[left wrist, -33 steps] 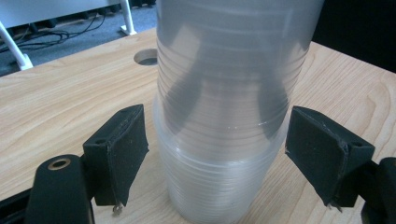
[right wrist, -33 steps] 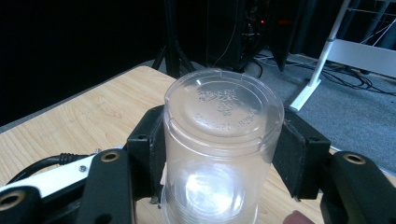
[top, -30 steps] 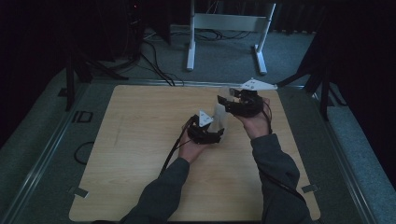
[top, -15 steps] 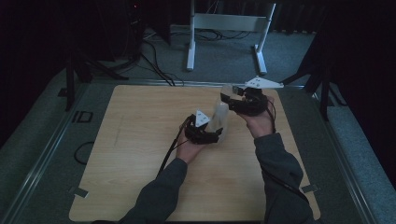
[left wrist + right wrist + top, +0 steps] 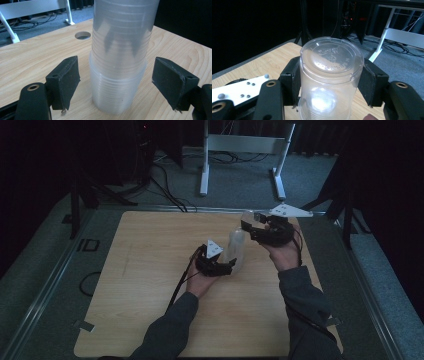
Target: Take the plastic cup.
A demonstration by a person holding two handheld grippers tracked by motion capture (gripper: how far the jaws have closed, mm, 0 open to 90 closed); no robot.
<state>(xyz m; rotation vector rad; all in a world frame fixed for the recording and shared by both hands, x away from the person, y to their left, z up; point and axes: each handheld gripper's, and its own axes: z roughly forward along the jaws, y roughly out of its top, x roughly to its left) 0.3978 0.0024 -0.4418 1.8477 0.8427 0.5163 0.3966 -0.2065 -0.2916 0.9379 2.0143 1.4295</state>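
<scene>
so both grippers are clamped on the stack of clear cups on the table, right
Not quite. The right gripper is shut on the top of the stack of clear cups, but the left gripper is open: in the left gripper view its jaws stand apart from the stack's lower part, with a gap on each side. The stack does stand on the table.

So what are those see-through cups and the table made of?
The cups look like thin clear plastic: see-through, ridged, with moulded lettering on the upturned bottom. The table looks like pale wood or wood-look board, matte with grain lines.
</scene>
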